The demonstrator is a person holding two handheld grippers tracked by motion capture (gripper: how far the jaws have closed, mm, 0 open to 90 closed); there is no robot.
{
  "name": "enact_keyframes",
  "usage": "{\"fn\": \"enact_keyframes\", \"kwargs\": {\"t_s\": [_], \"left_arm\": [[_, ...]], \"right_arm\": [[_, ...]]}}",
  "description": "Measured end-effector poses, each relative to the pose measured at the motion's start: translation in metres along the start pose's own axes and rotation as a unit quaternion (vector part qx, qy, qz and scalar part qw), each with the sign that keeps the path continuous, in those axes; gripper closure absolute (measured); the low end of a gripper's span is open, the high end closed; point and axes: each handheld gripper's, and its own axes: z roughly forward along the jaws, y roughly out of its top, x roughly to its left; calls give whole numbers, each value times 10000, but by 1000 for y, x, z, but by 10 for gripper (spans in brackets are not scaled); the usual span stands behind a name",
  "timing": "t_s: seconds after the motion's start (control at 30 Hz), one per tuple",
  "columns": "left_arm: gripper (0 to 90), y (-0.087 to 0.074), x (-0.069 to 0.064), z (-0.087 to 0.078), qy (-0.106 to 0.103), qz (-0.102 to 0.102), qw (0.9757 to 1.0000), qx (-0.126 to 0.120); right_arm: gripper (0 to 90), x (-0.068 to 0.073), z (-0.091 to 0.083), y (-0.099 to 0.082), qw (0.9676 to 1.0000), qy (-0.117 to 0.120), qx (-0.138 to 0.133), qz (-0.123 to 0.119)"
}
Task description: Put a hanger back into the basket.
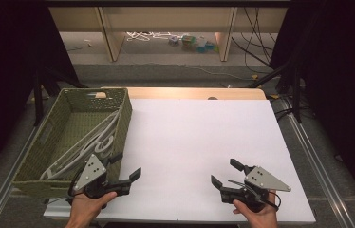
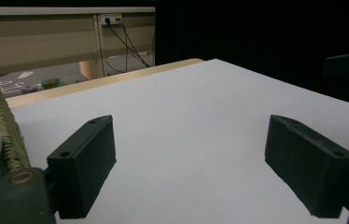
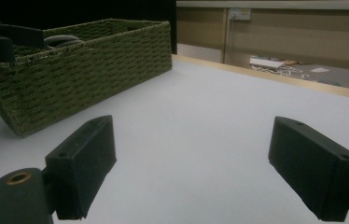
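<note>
- Two grippers in view, both with fingers spread wide and nothing between them.
- Left gripper (image 1: 127, 165): fingers (image 2: 83, 163) parted over bare white surface; the two black pads sit well apart in the left gripper view, no contact with any object.
- Right gripper (image 1: 226, 173): fingers (image 3: 81, 163) likewise parted, pads hovering low over the white surface, nothing gripped.
- Left hand (image 1: 88, 205) holds its gripper at the near left edge of the tabletop (image 1: 204, 142), just beside the near right corner of the basket (image 1: 33, 164); one finger looks close to the basket's wall, contact cannot be told.
- Right hand (image 1: 256, 213) holds its gripper near the front edge, right of centre, well apart from the basket.
- Basket: green woven, rectangular, upright on the left side of the tabletop, its left part overhanging the white sheet's edge in the high view.
- Inside the basket: pale grey hoses (image 1: 92, 142), lying loosely along the right wall and floor; a curved grey piece (image 3: 60, 40) shows above the rim in the right gripper view.
- Both grippers point roughly toward the tabletop's middle, angled inward.
- Beyond the tabletop: wooden furniture legs (image 1: 111, 38) and loose cables (image 1: 256, 42) on the floor.
</note>
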Motion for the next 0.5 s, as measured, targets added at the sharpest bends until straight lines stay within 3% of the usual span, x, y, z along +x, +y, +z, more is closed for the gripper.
{"fn": "enact_keyframes", "kwargs": {"t_s": [0.5], "left_arm": [[161,0,-1,0,-33,5,10000,-46]], "right_arm": [[156,0,0,0,10000,42,54,-4]]}}
